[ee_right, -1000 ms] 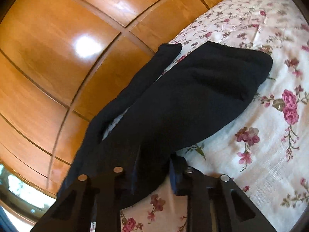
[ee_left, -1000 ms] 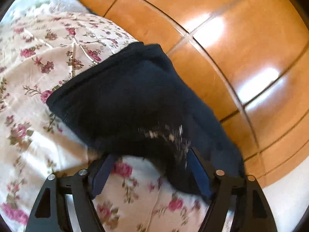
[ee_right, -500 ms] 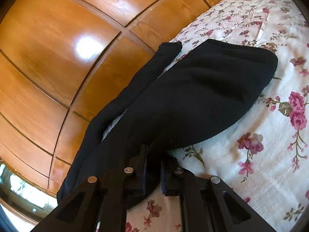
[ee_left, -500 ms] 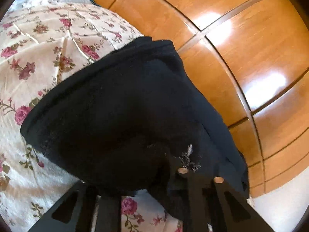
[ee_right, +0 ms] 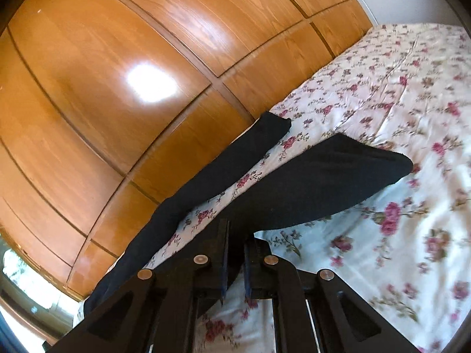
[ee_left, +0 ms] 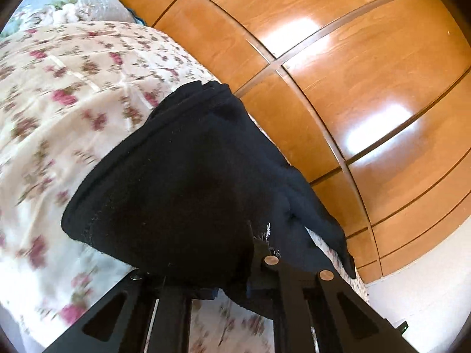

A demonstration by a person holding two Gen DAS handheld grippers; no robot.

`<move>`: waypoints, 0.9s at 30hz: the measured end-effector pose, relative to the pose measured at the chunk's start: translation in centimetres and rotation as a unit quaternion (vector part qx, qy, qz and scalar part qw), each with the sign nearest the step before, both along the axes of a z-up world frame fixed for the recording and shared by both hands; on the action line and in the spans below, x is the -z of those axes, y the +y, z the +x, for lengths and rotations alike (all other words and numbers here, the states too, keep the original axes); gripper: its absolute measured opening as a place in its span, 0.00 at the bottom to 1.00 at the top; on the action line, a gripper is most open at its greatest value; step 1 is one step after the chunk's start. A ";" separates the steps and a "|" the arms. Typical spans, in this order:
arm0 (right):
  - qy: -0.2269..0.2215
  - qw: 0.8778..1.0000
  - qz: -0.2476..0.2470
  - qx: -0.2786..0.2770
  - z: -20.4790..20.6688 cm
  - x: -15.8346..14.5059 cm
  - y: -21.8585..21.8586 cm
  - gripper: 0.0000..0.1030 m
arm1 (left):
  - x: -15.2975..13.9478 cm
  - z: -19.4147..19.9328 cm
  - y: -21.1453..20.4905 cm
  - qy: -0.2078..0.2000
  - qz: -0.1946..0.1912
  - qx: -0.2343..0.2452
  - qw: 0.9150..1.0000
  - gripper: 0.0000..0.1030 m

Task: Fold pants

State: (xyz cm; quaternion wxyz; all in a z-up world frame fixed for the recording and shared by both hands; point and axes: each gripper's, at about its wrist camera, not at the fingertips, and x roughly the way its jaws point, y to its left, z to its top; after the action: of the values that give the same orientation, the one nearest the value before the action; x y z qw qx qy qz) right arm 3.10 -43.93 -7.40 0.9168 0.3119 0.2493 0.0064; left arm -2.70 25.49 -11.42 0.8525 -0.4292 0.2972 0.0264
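Dark navy pants [ee_left: 188,182] lie on a bed with a floral bedspread [ee_left: 59,94], along the edge by the wardrobe. My left gripper [ee_left: 232,253] is shut on the near end of the pants and lifts it; the cloth drapes over and hides the left finger. In the right wrist view the pants [ee_right: 318,185] split into two parts: one leg [ee_right: 206,182] runs along the bed edge, and a wider part rises toward my right gripper [ee_right: 234,235], which is shut on its near edge.
A glossy wooden wardrobe [ee_left: 338,88] stands close along the bed's side and also shows in the right wrist view [ee_right: 132,82]. A pillow [ee_left: 67,3] lies at the bed's far end. A white wall [ee_left: 426,300] is at lower right.
Both grippers closed on the pants and have lifted their ends off the bedspread. The cloth has pulled taut, and the leg along the bed edge has separated from the wider part.
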 end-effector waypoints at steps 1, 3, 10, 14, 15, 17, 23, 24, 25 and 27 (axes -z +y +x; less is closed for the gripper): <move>0.005 1.000 -0.004 -0.004 -0.6 -0.1 0.0 0.08 | 0.1 -0.6 -0.1 0.002 0.003 0.001 1.000 0.11; 0.009 1.000 -0.008 -0.005 -0.8 -0.1 0.1 0.08 | 0.4 -1.6 -0.3 0.009 0.012 0.001 1.000 0.11; 0.052 0.999 -0.004 0.003 -3.8 1.4 -0.2 0.08 | 0.1 -5.3 -0.7 0.014 0.008 -0.020 1.000 0.10; 0.067 0.998 -0.003 0.009 -5.5 2.0 -0.4 0.08 | 1.5 -5.7 -0.9 0.041 0.032 -0.011 0.999 0.11; 0.080 0.997 -0.006 0.012 -5.4 2.6 -0.4 0.08 | 2.2 -5.5 -1.1 0.054 0.036 -0.007 0.998 0.11; 0.108 0.994 0.002 0.019 -5.2 3.9 -0.5 0.08 | 2.9 -5.4 -1.2 0.061 0.040 -0.004 0.997 0.11; 0.085 0.994 0.052 0.044 -4.7 4.8 -2.8 0.19 | 2.3 -5.3 -2.0 0.058 0.094 0.002 0.994 0.21; 0.081 0.994 0.052 0.059 -4.6 4.9 -3.5 0.20 | 2.4 -5.3 -2.0 0.056 0.093 0.000 0.994 0.21; 0.081 0.993 0.055 0.066 -4.5 5.1 -4.0 0.20 | 2.5 -5.3 -2.1 0.055 0.091 -0.002 0.994 0.21; 0.080 0.992 0.063 0.071 -4.5 5.4 -4.5 0.11 | 2.6 -5.2 -2.2 0.056 0.090 -0.003 0.994 0.21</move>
State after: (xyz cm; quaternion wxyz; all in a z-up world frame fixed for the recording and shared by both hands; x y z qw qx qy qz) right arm -1.39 -48.46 -12.78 0.8708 0.3850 0.2982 -0.0681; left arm -7.90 23.27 -13.98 0.8697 -0.3495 0.3392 0.0796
